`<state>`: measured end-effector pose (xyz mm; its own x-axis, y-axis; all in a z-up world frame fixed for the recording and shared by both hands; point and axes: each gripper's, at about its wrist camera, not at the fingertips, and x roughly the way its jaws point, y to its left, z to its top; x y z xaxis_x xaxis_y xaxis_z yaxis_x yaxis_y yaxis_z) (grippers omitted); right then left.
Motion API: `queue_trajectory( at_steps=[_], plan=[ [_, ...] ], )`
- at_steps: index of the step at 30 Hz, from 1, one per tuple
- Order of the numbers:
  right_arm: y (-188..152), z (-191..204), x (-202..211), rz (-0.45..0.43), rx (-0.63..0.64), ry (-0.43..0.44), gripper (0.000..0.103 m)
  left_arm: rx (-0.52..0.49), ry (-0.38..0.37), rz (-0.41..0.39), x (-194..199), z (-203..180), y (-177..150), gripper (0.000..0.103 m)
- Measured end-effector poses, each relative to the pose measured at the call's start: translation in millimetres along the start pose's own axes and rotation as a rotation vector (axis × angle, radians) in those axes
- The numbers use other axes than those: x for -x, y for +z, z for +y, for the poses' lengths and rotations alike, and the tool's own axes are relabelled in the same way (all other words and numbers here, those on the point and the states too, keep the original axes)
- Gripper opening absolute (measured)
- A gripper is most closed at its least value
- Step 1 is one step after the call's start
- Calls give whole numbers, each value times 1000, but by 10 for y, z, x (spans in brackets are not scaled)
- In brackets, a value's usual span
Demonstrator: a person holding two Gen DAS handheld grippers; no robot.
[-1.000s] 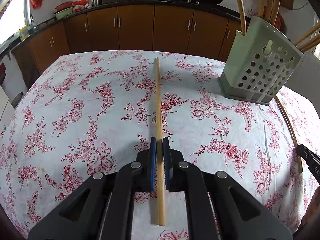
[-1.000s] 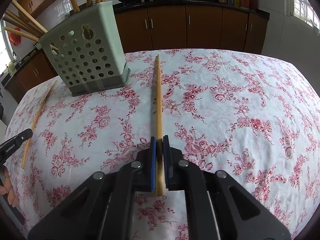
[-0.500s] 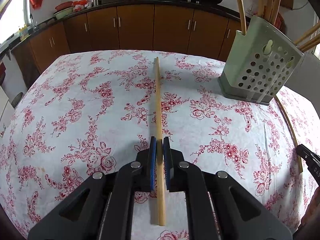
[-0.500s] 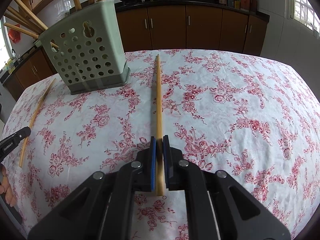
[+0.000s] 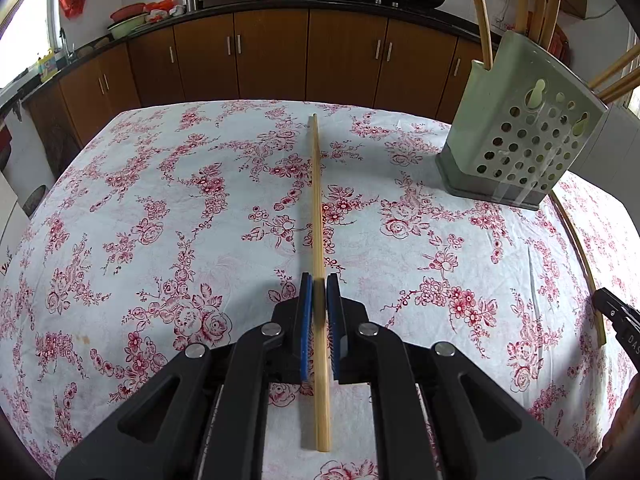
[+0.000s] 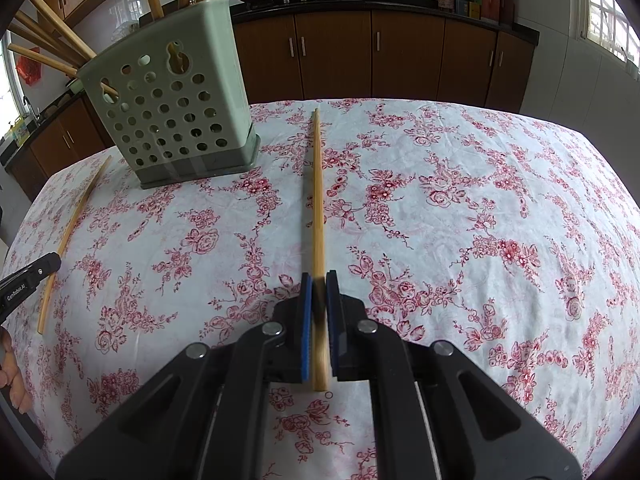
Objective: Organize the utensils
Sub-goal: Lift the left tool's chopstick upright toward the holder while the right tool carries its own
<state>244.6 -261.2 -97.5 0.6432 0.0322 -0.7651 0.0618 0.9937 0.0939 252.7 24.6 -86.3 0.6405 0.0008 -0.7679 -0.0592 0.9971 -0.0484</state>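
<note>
My left gripper is shut on a long bamboo chopstick that runs straight ahead over the flowered tablecloth. In the same way, my right gripper is shut on a second chopstick. A pale green perforated utensil holder stands between the two hands with several chopsticks sticking out of its top. The right gripper's tip and its chopstick show at the right edge of the left wrist view. At the left edge of the right wrist view are the left gripper's tip and its chopstick.
The table wears a white cloth with red flowers. Brown kitchen cabinets with pans on the counter run behind it. A person's fingers show at the left edge of the right wrist view.
</note>
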Motion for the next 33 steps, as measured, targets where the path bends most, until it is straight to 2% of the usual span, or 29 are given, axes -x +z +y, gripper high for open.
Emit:
queue_trajectory(
  at_steps=[17,33],
  plan=[
    [1,2,6,0,-1,2,9,8,-12,-2,7,25,-2,9],
    [-142,-6,106,0,-4,5,9,-25,-34,1,186,66,-202,8]
  ],
)
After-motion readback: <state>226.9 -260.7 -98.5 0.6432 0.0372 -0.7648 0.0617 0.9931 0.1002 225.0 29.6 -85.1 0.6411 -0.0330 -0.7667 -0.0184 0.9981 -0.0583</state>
